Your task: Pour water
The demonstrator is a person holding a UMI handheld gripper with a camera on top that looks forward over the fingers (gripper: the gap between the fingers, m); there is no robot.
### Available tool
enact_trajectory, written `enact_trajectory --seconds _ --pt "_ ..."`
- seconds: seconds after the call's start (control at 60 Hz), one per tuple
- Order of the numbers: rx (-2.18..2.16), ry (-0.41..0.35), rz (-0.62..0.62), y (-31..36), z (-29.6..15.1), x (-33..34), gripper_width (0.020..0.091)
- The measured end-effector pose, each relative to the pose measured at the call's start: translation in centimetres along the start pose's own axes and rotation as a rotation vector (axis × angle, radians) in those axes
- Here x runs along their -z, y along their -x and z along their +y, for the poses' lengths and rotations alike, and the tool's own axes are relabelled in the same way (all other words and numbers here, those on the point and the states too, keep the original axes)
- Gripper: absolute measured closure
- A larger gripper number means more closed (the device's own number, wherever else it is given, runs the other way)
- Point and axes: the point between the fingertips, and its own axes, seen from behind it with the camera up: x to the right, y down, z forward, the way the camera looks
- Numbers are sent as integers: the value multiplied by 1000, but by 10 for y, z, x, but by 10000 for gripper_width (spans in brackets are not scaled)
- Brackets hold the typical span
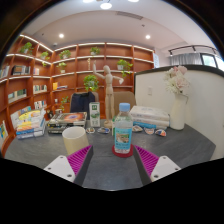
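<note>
A clear water bottle (122, 131) with a blue cap and a blue-and-red label stands upright on the grey table (185, 145), just ahead of my fingers and between their lines. A cream paper cup (74, 139) stands to its left, close by the left fingertip. My gripper (112, 160) is open, with the magenta pads (80, 159) wide apart and nothing between them. The bottle stands apart from both fingers.
A wooden artist's mannequin (108, 88) stands behind the bottle. A white vase of pale flowers (178, 100) is at the right, a clear box (149, 117) beside it, stacked books (30, 123) at the left. Lit orange shelves (70, 70) line the back wall.
</note>
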Motion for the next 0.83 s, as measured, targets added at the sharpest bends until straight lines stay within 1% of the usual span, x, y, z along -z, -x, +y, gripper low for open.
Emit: enact_trajectory --seconds 0.167,0.217,0.367,0.433,0.5,0.583,0.717,0.833 --pt "3 -36 -46 9 -13 47 289" --pt "6 -46 -38 11 -17 59 287" --pt "26 -55 -47 13 -23 82 291" --pt "31 -49 -80 20 -26 92 292" --pt "38 -97 -134 32 -39 101 288" --pt "26 -120 -149 37 -47 108 285" --pt "38 -104 -109 25 -43 111 293" --pt "35 -98 -114 26 -41 109 294"
